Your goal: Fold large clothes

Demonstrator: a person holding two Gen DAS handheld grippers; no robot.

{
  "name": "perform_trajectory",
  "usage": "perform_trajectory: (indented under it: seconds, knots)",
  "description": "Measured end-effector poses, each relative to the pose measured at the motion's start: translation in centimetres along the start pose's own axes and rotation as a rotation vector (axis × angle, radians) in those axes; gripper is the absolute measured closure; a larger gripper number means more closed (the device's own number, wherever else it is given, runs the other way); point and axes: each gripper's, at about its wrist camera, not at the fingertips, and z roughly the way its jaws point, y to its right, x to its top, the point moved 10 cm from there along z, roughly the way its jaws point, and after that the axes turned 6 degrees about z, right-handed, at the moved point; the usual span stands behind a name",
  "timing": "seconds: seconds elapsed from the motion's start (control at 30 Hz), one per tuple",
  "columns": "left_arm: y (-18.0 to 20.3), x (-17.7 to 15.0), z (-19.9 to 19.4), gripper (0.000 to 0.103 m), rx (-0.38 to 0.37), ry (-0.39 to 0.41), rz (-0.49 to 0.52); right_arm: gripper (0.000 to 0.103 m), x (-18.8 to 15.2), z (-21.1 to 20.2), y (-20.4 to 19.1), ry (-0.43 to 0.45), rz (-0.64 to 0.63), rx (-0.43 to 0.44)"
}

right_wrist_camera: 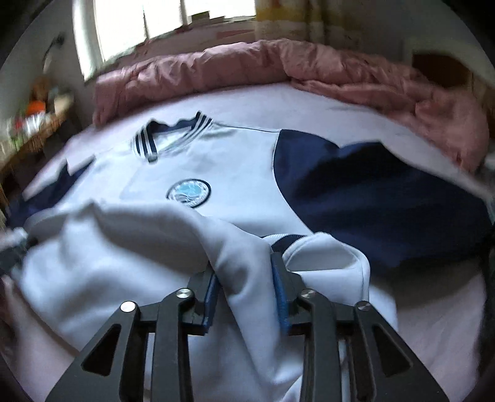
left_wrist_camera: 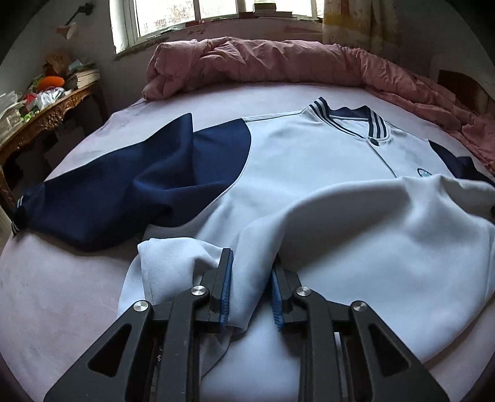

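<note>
The jacket (left_wrist_camera: 309, 160) lies front up on the bed (left_wrist_camera: 62, 278), collar toward the window (left_wrist_camera: 216, 12) — white body, navy sleeves, striped collar. I have its bottom edge pinched in both tools. My left gripper (left_wrist_camera: 252, 278) has a fold of the white hem between its blue pads (left_wrist_camera: 227, 287), the fingers closed onto the cloth near the jacket's lower left corner. My right gripper (right_wrist_camera: 246, 284) grips a bunch of the same white hem at the other lower corner, fingers pressed in on it. Between the two the hem is raised off the bed and billows up over the lower front, just short of the round badge (right_wrist_camera: 188, 189). A pink quilt (left_wrist_camera: 263, 58) is heaped along the far edge of the bed — a cluttered wooden table (left_wrist_camera: 46, 114) stands at the left.
</note>
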Motion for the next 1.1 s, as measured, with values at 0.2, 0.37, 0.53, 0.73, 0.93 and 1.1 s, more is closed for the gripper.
perform_trajectory:
  seconds: [0.2,0.37,0.53,0.73,0.93,1.1]
  knots:
    - [-0.5,1.9,-4.6,0.000,0.174,0.186,0.038,0.028,1.4,-3.5,2.3,0.105,0.060,-0.070]
    - [-0.4,3.2,-6.9,0.000,0.170,0.278,0.036,0.027,2.9,-7.0,5.1,0.231,0.103,-0.206]
    - [-1.3,3.1,-6.4,0.000,0.048,0.245,-0.073,0.027,1.2,-9.6,-0.1,0.104,-0.067,0.111]
    - [-1.9,2.9,-6.5,0.000,-0.021,0.244,-0.156,0.027,-1.9,-9.5,-6.0,-0.039,-0.163,0.328]
    - [-1.9,2.9,-6.7,0.000,-0.005,0.249,-0.148,0.030,-2.9,-2.9,-0.9,-0.155,-0.047,0.088]
    - [-1.9,2.7,-6.4,0.000,0.013,0.238,-0.140,0.049,-0.8,-2.3,3.7,-0.022,0.074,0.015]
